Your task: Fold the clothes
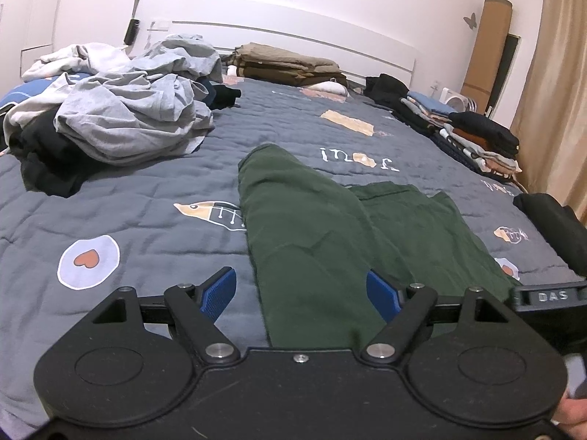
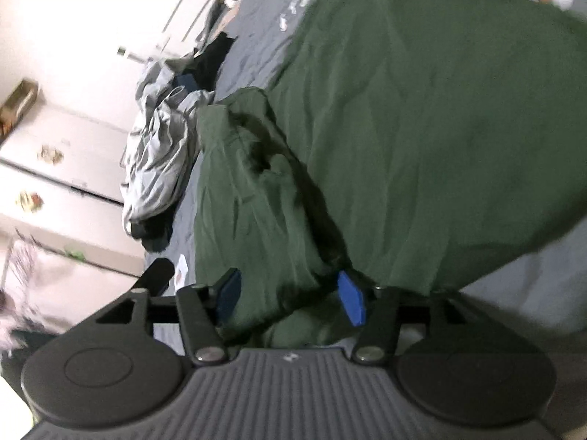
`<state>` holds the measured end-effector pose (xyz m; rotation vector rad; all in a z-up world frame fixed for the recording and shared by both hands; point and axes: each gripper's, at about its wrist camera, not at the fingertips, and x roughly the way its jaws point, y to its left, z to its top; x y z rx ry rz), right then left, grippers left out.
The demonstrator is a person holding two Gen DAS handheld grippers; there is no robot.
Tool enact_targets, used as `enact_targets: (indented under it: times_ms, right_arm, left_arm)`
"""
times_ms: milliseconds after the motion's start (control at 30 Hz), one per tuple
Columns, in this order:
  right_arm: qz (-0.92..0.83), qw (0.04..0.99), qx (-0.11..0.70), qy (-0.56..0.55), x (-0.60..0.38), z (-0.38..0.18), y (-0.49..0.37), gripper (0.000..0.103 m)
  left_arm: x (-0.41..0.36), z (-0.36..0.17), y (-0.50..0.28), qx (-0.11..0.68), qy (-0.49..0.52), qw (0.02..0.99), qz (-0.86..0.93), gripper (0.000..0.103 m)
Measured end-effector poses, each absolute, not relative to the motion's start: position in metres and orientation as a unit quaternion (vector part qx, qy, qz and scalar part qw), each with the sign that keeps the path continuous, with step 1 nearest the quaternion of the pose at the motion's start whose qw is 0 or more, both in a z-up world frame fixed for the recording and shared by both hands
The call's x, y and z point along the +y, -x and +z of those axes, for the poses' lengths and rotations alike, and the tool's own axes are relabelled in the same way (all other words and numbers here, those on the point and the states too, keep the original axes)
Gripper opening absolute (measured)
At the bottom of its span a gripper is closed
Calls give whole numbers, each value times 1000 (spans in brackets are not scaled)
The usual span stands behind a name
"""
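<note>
green trousers (image 1: 315,242) lie spread on the grey quilted bed (image 1: 146,198), one leg stretched toward the headboard, between the heap of unfolded grey clothes (image 1: 121,121) on one side and the folded stacks (image 1: 473,135) along the other. my left gripper (image 1: 301,293) hangs wide open just above the near end of the leg, its blue pads clear of the cloth. my right gripper (image 2: 290,297) stands part open with bunched green cloth between its pads, gripping nothing.
</note>
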<state>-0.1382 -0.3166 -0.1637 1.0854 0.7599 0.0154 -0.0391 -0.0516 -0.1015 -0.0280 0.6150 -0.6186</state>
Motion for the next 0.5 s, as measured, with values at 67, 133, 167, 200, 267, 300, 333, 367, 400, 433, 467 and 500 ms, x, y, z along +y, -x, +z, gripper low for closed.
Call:
enact_targets:
  times_ms: [67, 133, 167, 200, 267, 300, 333, 367, 400, 433, 467, 500]
  right_arm:
    - [14, 779, 330, -533, -317, -170, 137, 59]
    - [22, 776, 307, -550, -316, -174, 136, 59]
    - [21, 781, 297, -549, -314, -175, 134, 59]
    - [19, 786, 288, -546, -313, -177, 133, 59]
    - [15, 796, 276, -538, -310, -180, 130, 57]
    - [13, 801, 273, -534, -309, -179, 129, 51]
    - [10, 804, 271, -529, -309, -179, 129, 36]
    - [7, 806, 271, -526, -310, -177, 129, 26]
    - [6, 808, 268, -525, -313, -176, 129, 10]
    - [4, 810, 260, -526, -317, -173, 131, 9]
    - [0, 812, 248, -528, -320, -170, 133, 8]
    - [-5, 817, 238, -525, -323, -165, 134, 8]
  left_arm:
    - [-53, -102, 40, 298, 12, 906, -301, 77]
    - [-53, -102, 40, 296, 12, 906, -302, 77]
    - [-53, -101, 40, 295, 12, 907, -302, 77]
    - [-53, -102, 40, 295, 12, 907, -300, 77]
    - [-52, -102, 40, 297, 14, 907, -299, 77]
    - [-51, -102, 40, 296, 13, 907, -299, 77]
    - [-51, -102, 41, 296, 12, 907, -300, 77]
    - [-51, -101, 41, 295, 11, 907, -300, 77]
    - [-52, -101, 42, 293, 6, 907, -303, 77]
    - [-53, -101, 43, 292, 0, 906, -308, 78]
    - [-53, -100, 45, 290, -7, 904, -313, 78]
    - [-55, -99, 48, 285, -17, 903, -321, 79]
